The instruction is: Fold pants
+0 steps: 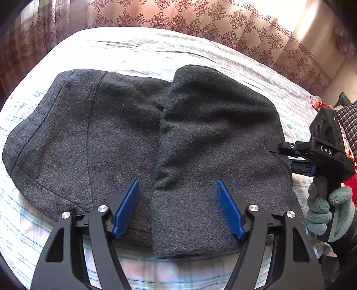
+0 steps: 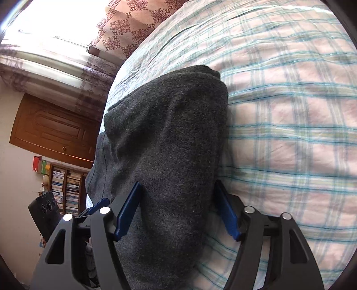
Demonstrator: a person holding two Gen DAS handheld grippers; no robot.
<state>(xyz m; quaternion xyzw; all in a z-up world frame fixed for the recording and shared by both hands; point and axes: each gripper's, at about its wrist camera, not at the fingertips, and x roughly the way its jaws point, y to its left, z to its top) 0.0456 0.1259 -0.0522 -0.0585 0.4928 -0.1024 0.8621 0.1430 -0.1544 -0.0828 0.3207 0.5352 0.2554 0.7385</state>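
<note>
Dark grey pants (image 1: pixel 125 138) lie across a bed, and one part (image 1: pixel 214 116) is folded over onto the rest. My left gripper (image 1: pixel 178 208) hangs open over the near edge of the pants, with nothing gripped between its blue pads (image 1: pixel 126 209). My right gripper (image 1: pixel 287 159), held by a gloved hand (image 1: pixel 328 207), straddles the right edge of the pants. In the right wrist view a raised fold of the pants (image 2: pixel 174 145) fills the gap of the right gripper (image 2: pixel 177 212). Its jaws stand wide and I see no pinch.
The bed carries a pink and teal plaid sheet (image 2: pixel 290 133) with bare room beyond and right of the pants. A patterned curtain (image 1: pixel 200 17) hangs behind the bed. A wooden door (image 2: pixel 51 131) and a bookshelf (image 2: pixel 67 189) stand off to the side. Red packaging (image 1: pixel 350 183) lies at the right edge.
</note>
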